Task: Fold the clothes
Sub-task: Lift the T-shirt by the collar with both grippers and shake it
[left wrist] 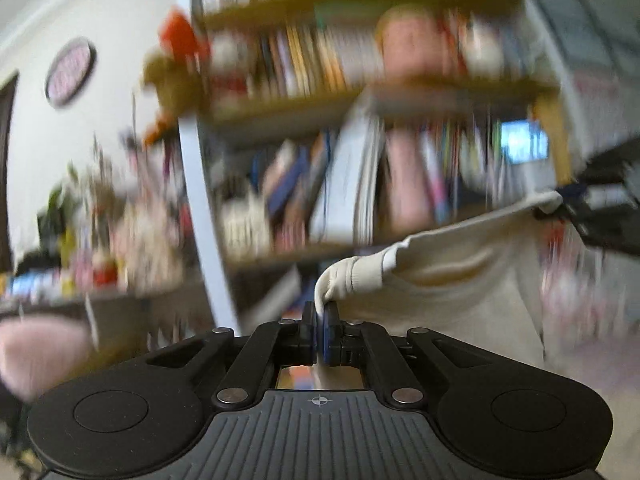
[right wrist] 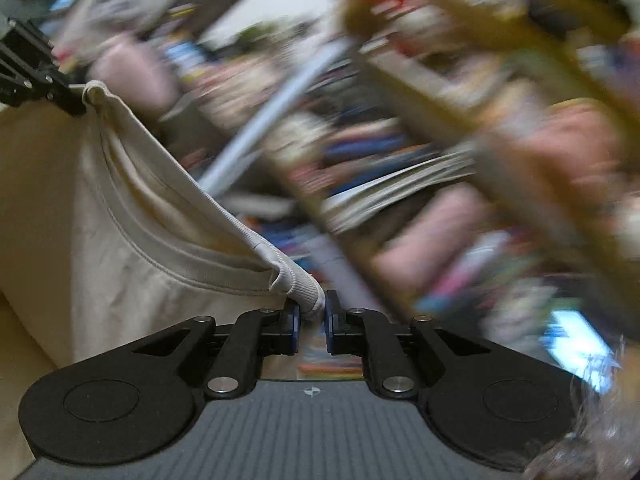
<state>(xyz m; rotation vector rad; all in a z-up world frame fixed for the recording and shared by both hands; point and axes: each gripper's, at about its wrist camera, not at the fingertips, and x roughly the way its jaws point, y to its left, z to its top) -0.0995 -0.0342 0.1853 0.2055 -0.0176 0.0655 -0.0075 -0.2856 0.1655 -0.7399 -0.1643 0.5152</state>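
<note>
A cream shirt [left wrist: 448, 280] hangs in the air, stretched between both grippers by its ribbed neckline. My left gripper [left wrist: 320, 320] is shut on one end of the collar, which folds over its fingertips. In the left wrist view the right gripper [left wrist: 568, 210] shows at the right edge, pinching the other end. My right gripper [right wrist: 311, 312] is shut on the collar's ribbed edge; the shirt [right wrist: 80, 220] drapes down to the left. The left gripper [right wrist: 76, 106] shows at the upper left, holding the far shoulder. The lower part of the shirt is out of view.
A tall bookshelf [left wrist: 320, 100] full of books and toys fills the background, heavily blurred. A white wall with an oval plaque [left wrist: 70, 70] is at the left. A cluttered low surface [left wrist: 80, 272] lies below it.
</note>
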